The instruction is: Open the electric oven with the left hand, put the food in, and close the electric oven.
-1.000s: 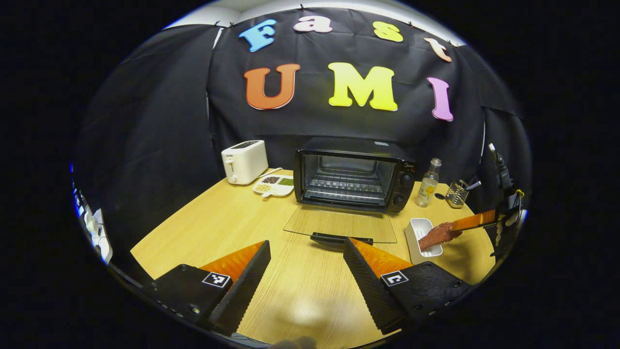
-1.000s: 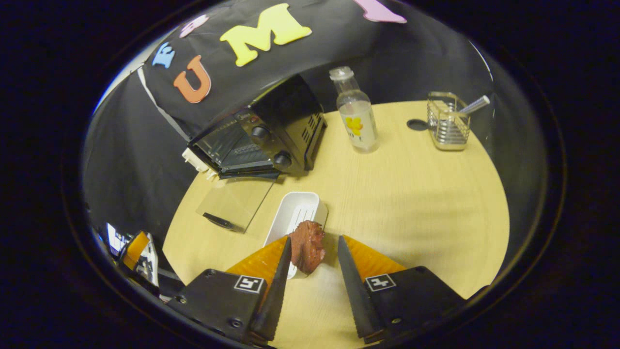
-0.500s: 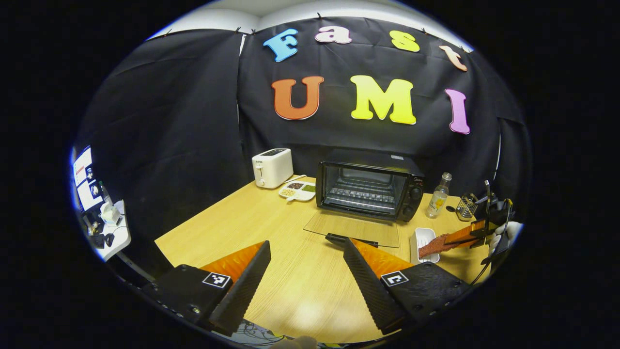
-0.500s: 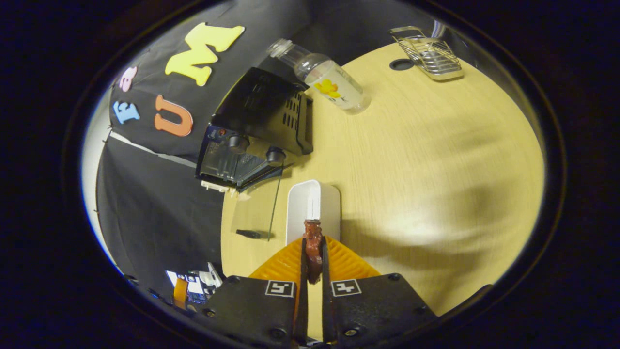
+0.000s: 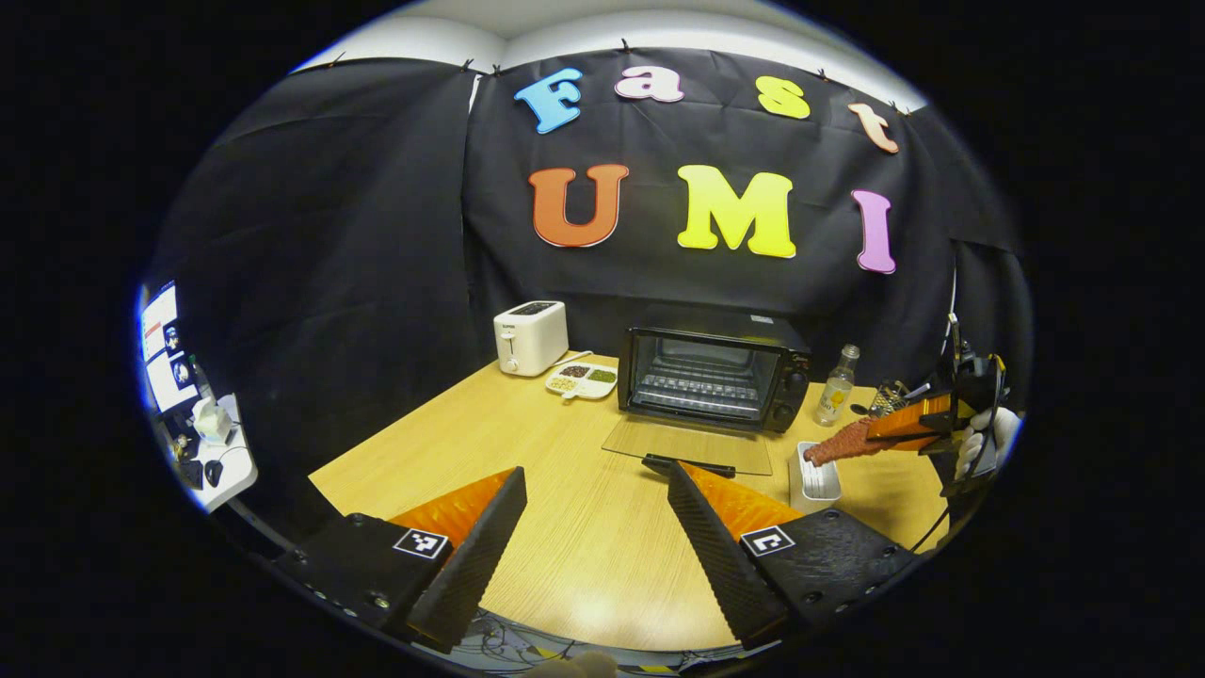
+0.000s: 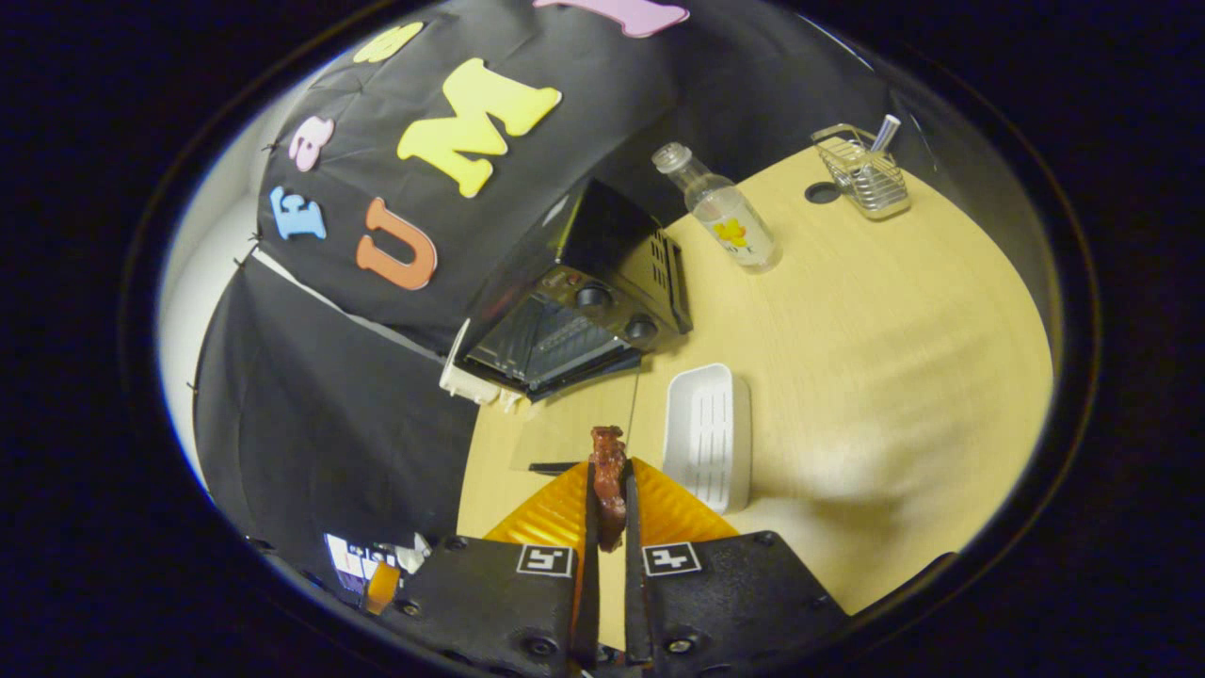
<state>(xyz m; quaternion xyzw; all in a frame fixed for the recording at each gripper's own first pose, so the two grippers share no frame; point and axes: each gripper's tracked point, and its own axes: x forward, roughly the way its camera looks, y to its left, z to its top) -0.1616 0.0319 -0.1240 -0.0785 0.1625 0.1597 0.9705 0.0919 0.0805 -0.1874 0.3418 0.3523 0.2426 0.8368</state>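
holding the food (image 6: 608,476), right gripper (image 6: 607,490) clears the white tray (image 6: 708,443).

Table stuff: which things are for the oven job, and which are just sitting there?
For the job: oven, door open; meat in the right gripper; white tray; left gripper.
Just sitting: toaster, snack plate, bottle, wire rack.

oven (image 5: 708,379) mouth open, bottle (image 5: 834,398) beside
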